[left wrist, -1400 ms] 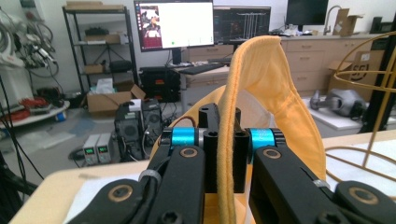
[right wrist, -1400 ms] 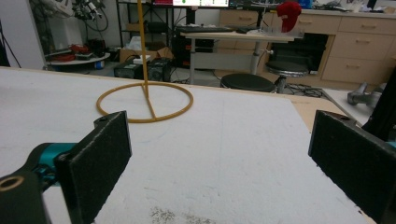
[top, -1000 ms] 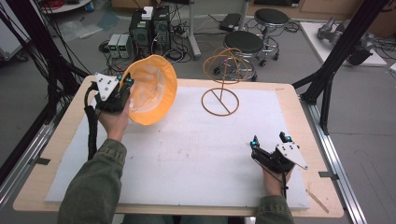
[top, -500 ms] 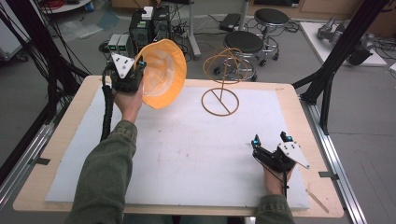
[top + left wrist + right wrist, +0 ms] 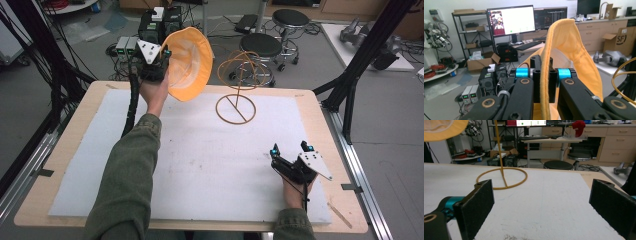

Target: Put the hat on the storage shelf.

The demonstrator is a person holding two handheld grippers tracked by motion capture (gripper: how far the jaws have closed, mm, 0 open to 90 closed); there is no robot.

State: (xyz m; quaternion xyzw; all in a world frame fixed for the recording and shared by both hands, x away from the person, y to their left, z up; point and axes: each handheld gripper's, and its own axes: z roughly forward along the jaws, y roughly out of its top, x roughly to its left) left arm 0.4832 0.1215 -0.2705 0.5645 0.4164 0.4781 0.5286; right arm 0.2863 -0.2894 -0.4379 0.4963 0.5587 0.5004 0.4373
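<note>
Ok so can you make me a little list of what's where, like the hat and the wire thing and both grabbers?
hat: floppy orange fabric hat, held up above the table's far edge
left hand-held gripper: shut on the hat's brim
stand: tan wire stand with a ring base, upright on the white foam mat
right hand-held gripper: open, low over the mat, holding nothing
</note>
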